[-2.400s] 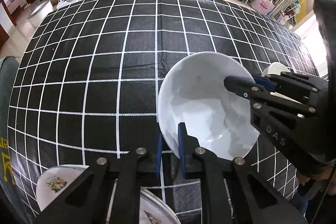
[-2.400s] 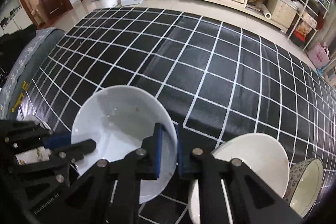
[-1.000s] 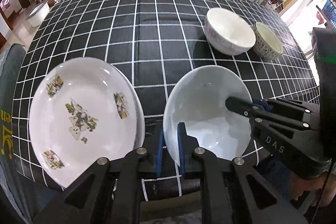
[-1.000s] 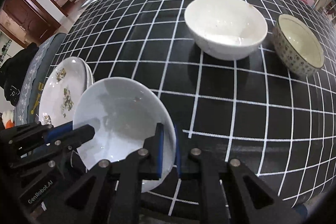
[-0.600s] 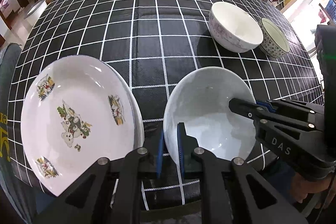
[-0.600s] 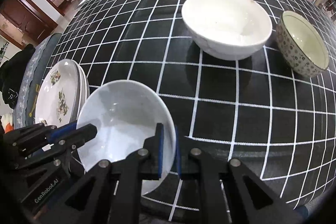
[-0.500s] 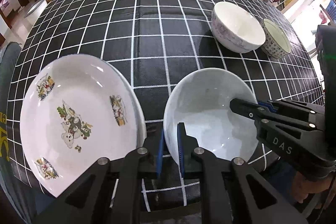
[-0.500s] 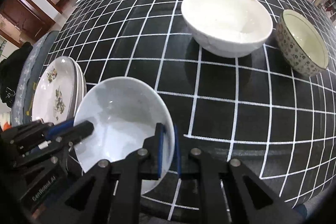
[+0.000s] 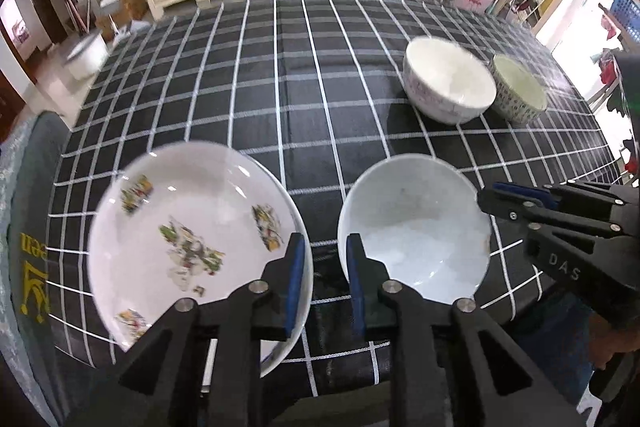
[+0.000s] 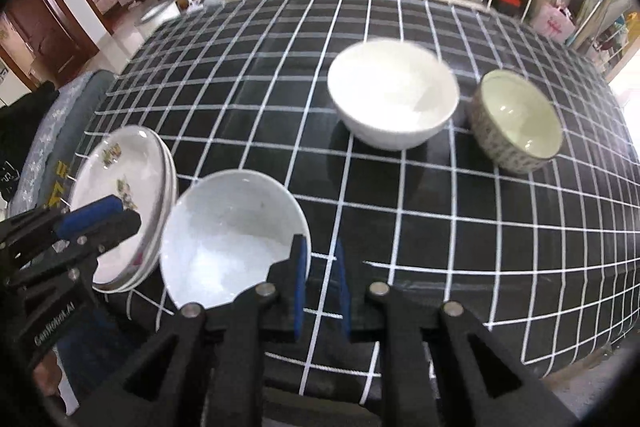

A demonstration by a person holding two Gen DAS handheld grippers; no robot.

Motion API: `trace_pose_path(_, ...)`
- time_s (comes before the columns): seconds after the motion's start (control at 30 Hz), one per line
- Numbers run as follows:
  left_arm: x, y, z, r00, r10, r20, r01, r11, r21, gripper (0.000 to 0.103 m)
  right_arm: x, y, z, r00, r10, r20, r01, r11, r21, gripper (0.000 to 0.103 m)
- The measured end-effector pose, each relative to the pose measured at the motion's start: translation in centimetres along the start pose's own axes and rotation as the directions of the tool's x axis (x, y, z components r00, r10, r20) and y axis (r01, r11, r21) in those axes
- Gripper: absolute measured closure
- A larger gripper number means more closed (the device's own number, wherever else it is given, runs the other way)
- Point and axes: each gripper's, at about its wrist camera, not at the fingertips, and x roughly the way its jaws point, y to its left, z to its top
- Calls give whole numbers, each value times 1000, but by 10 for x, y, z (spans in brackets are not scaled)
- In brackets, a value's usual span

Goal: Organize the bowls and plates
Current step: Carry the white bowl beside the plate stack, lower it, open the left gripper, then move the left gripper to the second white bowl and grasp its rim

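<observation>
Black checked cloth covers the table (image 9: 280, 67), and everything sits on it. Largest is the stack of plates (image 9: 180, 227) at the near left edge, with printed pictures on the top one. Next comes the far bowl (image 9: 448, 87), white and deep, towards the far right. The near bowl (image 9: 412, 227), plain white, sits just beside the plates near the front edge; we cannot tell whether the two touch. Smallest is the patterned bowl (image 9: 518, 95), close against the far bowl's right side.

The left gripper (image 9: 324, 267) has its jaws parted and grips nothing; one finger lies over the plates' rim, the other at the near bowl's left rim. The right gripper (image 10: 320, 279) is likewise spread and empty, its left finger at the near bowl's right rim.

We judge all this to be glazed ceramic: stiff, fairly heavy, slick and quick to chip. We take a bowl by pinching its rim, one finger inside and one outside. With its weight hanging off one side it may swing or slip, so a rim grip from each side suits the bigger bowls. When we nest them, we set them down gently.
</observation>
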Motion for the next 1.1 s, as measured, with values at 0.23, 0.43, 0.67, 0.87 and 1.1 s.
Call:
trace_pose_path(0.23,-36,1,6,997,9,75,-8,1000,-7,80,-41,-5,4,997,-17,76,17,1000,0,63)
trace_pose_path(0.43,-62,-8,21,990,11,138,-14,1000,20,74,-72,-9,13,990,-7,141,7,1000,-2,58)
trace_pose_path(0.67,-86,-20,46,979,3,204,-14,999,52,74,-95,-20,29,983,-10,182,8,1000,9,53)
trace_pose_path(0.87,-95,-31,68,974,-10,224,-5,998,66,72,-107,-33,43,978,-16,209,14,1000,10,52)
trace_pose_path(1.1,-98,-48,94,968,-64,244,42,995,94,62,-103,-49,62,977,-16,211,13,1000,13,48)
